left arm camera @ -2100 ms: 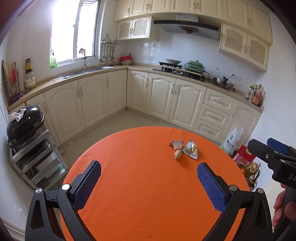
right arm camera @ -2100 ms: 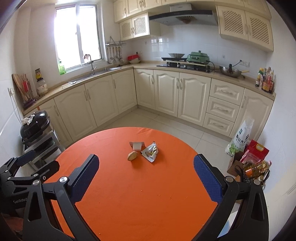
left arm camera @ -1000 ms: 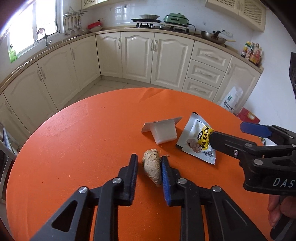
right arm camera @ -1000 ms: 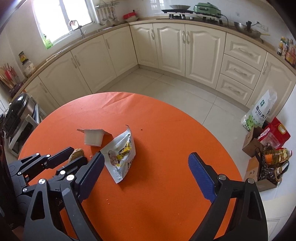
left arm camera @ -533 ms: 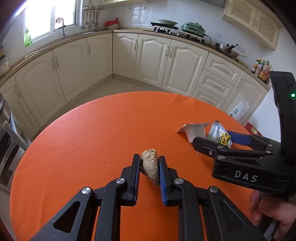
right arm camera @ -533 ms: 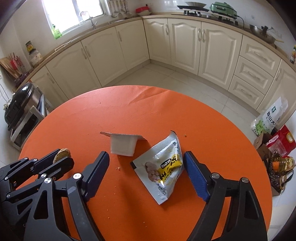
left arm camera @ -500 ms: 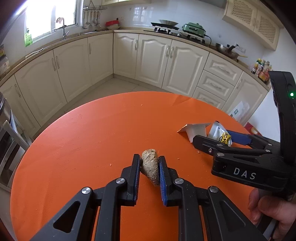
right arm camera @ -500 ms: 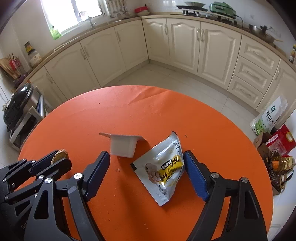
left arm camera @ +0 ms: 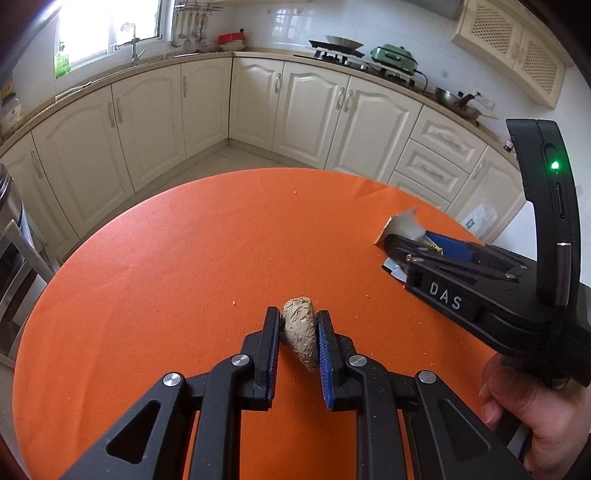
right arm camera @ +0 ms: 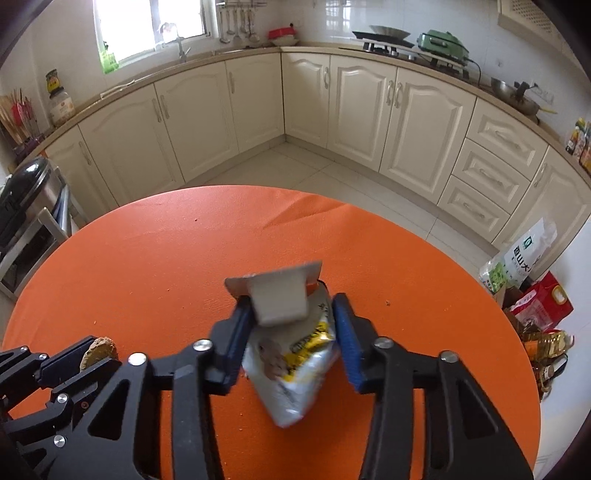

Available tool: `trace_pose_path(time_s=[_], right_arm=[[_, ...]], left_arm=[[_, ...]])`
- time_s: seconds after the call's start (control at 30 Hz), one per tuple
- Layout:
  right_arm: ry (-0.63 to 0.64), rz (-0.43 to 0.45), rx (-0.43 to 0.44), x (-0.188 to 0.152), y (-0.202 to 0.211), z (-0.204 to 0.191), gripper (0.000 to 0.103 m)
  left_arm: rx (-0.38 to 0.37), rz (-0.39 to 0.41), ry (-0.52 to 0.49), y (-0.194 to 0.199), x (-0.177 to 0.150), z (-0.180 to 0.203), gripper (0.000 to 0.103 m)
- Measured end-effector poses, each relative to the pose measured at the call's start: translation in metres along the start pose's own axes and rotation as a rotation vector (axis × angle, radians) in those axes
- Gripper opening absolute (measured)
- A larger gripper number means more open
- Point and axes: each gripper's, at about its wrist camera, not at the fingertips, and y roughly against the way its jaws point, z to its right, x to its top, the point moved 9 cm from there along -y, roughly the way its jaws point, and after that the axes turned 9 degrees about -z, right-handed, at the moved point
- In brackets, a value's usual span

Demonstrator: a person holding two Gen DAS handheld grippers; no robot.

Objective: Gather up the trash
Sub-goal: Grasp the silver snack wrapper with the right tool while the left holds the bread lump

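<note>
Left tongs (left arm camera: pixel 298 334): pinching a tan, rough lump of food scrap (left arm camera: pixel 300 328) between the blue pads, low over the orange round surface (left arm camera: pixel 184 266). The scrap's tip sticks out past the fingertips. From the right wrist view the same scrap (right arm camera: pixel 99 350) shows at the far left edge, held in the left tongs (right arm camera: pixel 92 354).

Right tongs (right arm camera: pixel 291 325): jaws closing, with two things between them. A silver snack wrapper (right arm camera: pixel 295 365) with yellow print is bunched between the pads and hangs lower than them. A small white plastic cup (right arm camera: pixel 279 299), tipped on its side with its foil lid peeled back, sits against the left pad on top of the wrapper. What the cup holds cannot be told; its opening faces away.

From the left wrist view the right tongs (left arm camera: pixel 413 243) lie off to the right, marked DAS, with the white cup (left arm camera: pixel 404 225) at their tip and a person's hand (left arm camera: pixel 532 413) on the handle.

Surface: scattered small crumbs, a crease near the far edge.

Beyond: cream kitchen cabinets (right arm camera: pixel 332 103), a window (right arm camera: pixel 147 26) over the sink, bags and bottles (right arm camera: pixel 532 306) on the floor at the right.
</note>
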Motion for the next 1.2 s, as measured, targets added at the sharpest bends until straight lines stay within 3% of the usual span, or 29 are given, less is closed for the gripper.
trace_pose_path(time_s=[0.2, 0.23, 0.27, 0.5, 0.63, 0.7, 0.77, 0.83, 0.9, 0.97, 1.2], right_arm=[[-0.015, 0.005, 0.083, -0.005, 0.003, 0.007, 0.026], [-0.023, 0.006, 0.099, -0.007, 0.005, 0.009, 0.015], [-0.030, 0.006, 0.116, -0.010, 0.007, 0.011, 0.011], [-0.034, -0.007, 0.167, -0.023, 0.016, 0.012, 0.010], [-0.055, -0.015, 0.179, -0.025, 0.025, 0.018, 0.014], [-0.056, -0.016, 0.185, -0.029, 0.031, 0.017, 0.023], [-0.038, -0.033, 0.172, -0.036, 0.030, 0.012, 0.046], [-0.005, -0.026, 0.150, -0.043, 0.027, 0.007, 0.047], [0.027, -0.020, 0.102, -0.047, 0.027, 0.005, 0.033], [0.020, -0.022, 0.133, -0.049, 0.029, 0.005, 0.015], [-0.023, 0.019, 0.191, -0.060, 0.061, 0.012, 0.014]], left_arm=[[-0.005, 0.005, -0.004, 0.000, -0.007, -0.002, 0.015], [-0.005, 0.005, -0.005, 0.000, -0.009, -0.003, 0.015], [-0.006, 0.004, -0.005, -0.001, -0.009, -0.004, 0.015], [-0.013, -0.001, -0.013, 0.004, -0.010, -0.009, 0.015], [-0.015, 0.001, -0.017, 0.007, -0.009, -0.014, 0.015], [-0.018, -0.002, -0.017, 0.006, -0.009, -0.016, 0.015], [-0.021, -0.001, -0.019, 0.007, -0.008, -0.018, 0.015], [-0.026, -0.002, -0.019, 0.008, -0.009, -0.017, 0.015], [-0.034, 0.001, -0.019, 0.010, -0.010, -0.017, 0.015], [-0.043, 0.010, -0.013, 0.014, -0.011, -0.018, 0.015], [-0.054, 0.048, -0.023, 0.038, -0.017, -0.018, 0.015]])
